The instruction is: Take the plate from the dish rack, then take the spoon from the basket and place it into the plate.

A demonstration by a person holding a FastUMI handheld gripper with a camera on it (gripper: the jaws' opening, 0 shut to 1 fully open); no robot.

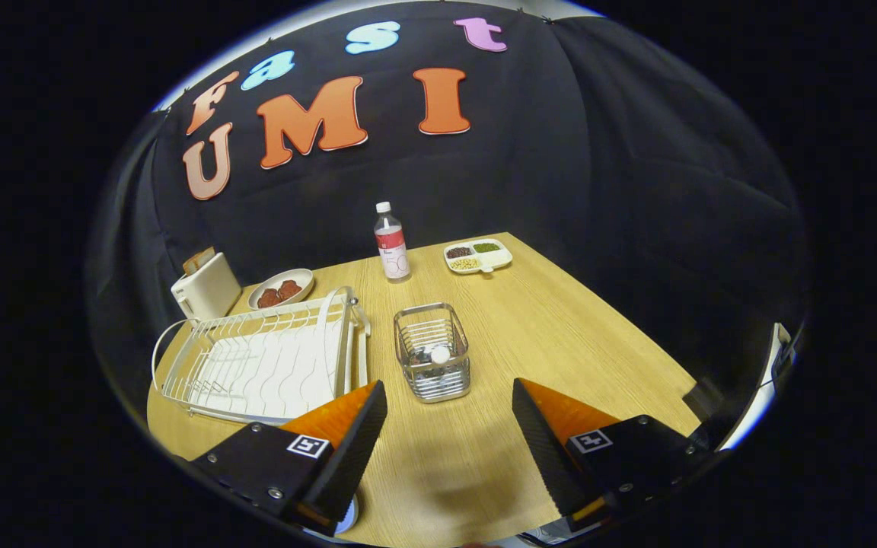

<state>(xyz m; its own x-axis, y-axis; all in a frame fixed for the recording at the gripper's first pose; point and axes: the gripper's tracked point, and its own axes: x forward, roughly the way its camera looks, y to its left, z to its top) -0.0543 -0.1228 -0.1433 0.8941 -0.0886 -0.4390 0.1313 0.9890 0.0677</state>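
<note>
Your claw (450, 396) is wide open, nothing btwn the fingers, hovering over bare counter (598, 335). Just ahead of the fingertips sits the wire basket (432, 362), w/ the spoon's (439, 355) rounded white end poking up inside. Left of the basket, beside your left finger, is the white dish rack (263, 361); looks empty, no plate standing in it. A bit of a pale round rim (350, 519) peeks under the left finger; can't tell if that's the plate. Beyond the rack: toaster (205, 288) and a bowl (281, 289) of brownish food. Further back, a bottle (391, 242) and a divided tray (478, 256).
</note>
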